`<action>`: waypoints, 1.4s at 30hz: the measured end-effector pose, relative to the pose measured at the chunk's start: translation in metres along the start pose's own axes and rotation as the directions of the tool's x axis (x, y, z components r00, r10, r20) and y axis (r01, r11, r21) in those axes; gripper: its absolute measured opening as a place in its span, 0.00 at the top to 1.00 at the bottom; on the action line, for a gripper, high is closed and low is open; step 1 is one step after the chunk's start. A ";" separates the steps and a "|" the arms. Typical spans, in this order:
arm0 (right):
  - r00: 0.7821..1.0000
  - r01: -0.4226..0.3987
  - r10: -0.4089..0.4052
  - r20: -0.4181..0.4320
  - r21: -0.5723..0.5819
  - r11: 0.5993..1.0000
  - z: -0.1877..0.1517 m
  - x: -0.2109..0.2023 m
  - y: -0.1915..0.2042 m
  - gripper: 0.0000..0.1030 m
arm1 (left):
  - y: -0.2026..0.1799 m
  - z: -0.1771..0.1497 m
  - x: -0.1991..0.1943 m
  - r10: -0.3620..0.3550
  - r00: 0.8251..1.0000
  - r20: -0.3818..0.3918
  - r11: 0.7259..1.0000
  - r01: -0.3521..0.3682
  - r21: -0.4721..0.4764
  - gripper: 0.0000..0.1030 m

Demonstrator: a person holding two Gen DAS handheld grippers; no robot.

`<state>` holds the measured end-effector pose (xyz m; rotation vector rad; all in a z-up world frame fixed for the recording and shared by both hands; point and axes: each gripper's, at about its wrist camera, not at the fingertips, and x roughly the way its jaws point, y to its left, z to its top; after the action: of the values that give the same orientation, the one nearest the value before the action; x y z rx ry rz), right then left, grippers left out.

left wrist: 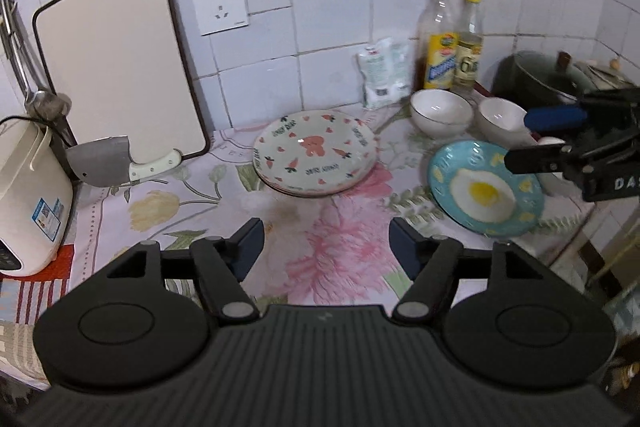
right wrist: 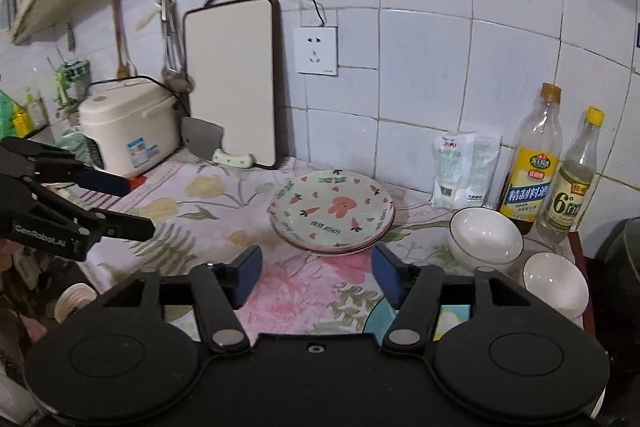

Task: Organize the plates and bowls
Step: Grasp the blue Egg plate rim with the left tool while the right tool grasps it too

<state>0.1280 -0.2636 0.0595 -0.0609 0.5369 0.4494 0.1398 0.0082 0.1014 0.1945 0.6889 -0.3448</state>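
A stack of white plates with a pink bear and carrot print point(left wrist: 316, 151) point(right wrist: 332, 213) sits on the floral cloth near the wall. A blue plate with a fried-egg print point(left wrist: 486, 187) lies to its right; in the right wrist view only its edge point(right wrist: 378, 319) shows under the gripper. Two white bowls point(left wrist: 440, 111) point(left wrist: 502, 119) stand behind it, also in the right wrist view point(right wrist: 484, 235) point(right wrist: 554, 283). My left gripper point(left wrist: 326, 247) is open and empty above the cloth in front of the plates. My right gripper point(right wrist: 316, 267) is open and empty over the blue plate.
A cutting board point(left wrist: 116, 63) leans on the tiled wall with a cleaver point(left wrist: 116, 163) in front. A rice cooker point(left wrist: 28, 195) stands at the left. Two bottles point(left wrist: 438, 43) point(left wrist: 468, 47), a white packet point(left wrist: 384, 73) and a dark pot point(left wrist: 536, 79) are at the back right.
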 end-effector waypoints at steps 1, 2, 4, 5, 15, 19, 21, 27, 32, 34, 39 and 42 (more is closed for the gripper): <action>1.000 -0.009 0.009 0.003 0.003 1.000 -0.003 -0.005 0.000 0.24 | -0.005 -0.003 -0.004 -0.001 1.000 0.002 1.000 0.001 0.012 0.32; 1.000 -0.019 0.019 0.010 0.005 1.000 -0.007 -0.011 0.000 0.22 | -0.009 -0.006 -0.007 -0.005 1.000 0.005 1.000 0.005 0.019 0.28; 0.999 -0.022 0.022 0.027 0.006 1.000 -0.018 -0.022 -0.001 0.22 | -0.019 -0.013 -0.011 -0.027 1.000 0.006 0.999 0.027 0.037 0.23; 0.999 -0.025 0.025 0.030 0.004 1.000 -0.023 -0.027 -0.001 0.22 | -0.024 -0.016 -0.013 -0.042 0.999 0.004 0.998 0.042 0.045 0.22; 0.997 -0.012 0.012 0.075 -0.005 1.000 -0.083 -0.054 -0.016 0.21 | -0.079 -0.041 -0.005 -0.127 0.992 -0.011 0.981 0.127 0.143 0.13; 0.993 -0.003 0.003 0.121 0.003 1.000 -0.108 -0.058 -0.027 0.20 | -0.097 -0.046 0.007 -0.161 0.987 -0.025 0.974 0.163 0.155 0.10; 0.988 0.026 -0.025 0.149 -0.004 1.000 -0.120 -0.056 -0.032 0.20 | -0.104 -0.050 0.016 -0.179 0.984 -0.018 0.972 0.179 0.154 0.10; 0.984 0.060 -0.069 0.165 0.063 0.996 -0.152 -0.038 -0.054 0.20 | -0.114 -0.056 0.050 -0.222 0.975 0.006 0.970 0.220 0.106 0.10; 0.984 0.074 -0.099 0.146 0.168 0.983 -0.170 -0.012 -0.081 0.20 | -0.114 -0.052 0.087 -0.250 0.968 0.006 0.968 0.250 0.032 0.11; 0.984 0.076 -0.108 0.143 0.211 0.975 -0.175 -0.003 -0.091 0.20 | -0.116 -0.051 0.103 -0.255 0.967 0.005 0.967 0.255 0.012 0.12; 0.982 0.093 -0.136 0.130 0.288 0.953 -0.184 0.024 -0.111 0.20 | -0.122 -0.047 0.141 -0.230 0.973 0.015 0.972 0.230 -0.037 0.14; 0.982 0.109 -0.150 0.118 0.303 0.947 -0.185 0.039 -0.119 0.20 | -0.122 -0.042 0.161 -0.206 0.978 0.031 0.975 0.208 -0.075 0.17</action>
<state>0.1202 -0.3873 -0.1265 0.2204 0.4541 0.2385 0.1849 -0.1325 -0.0428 0.0435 0.7001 -0.5183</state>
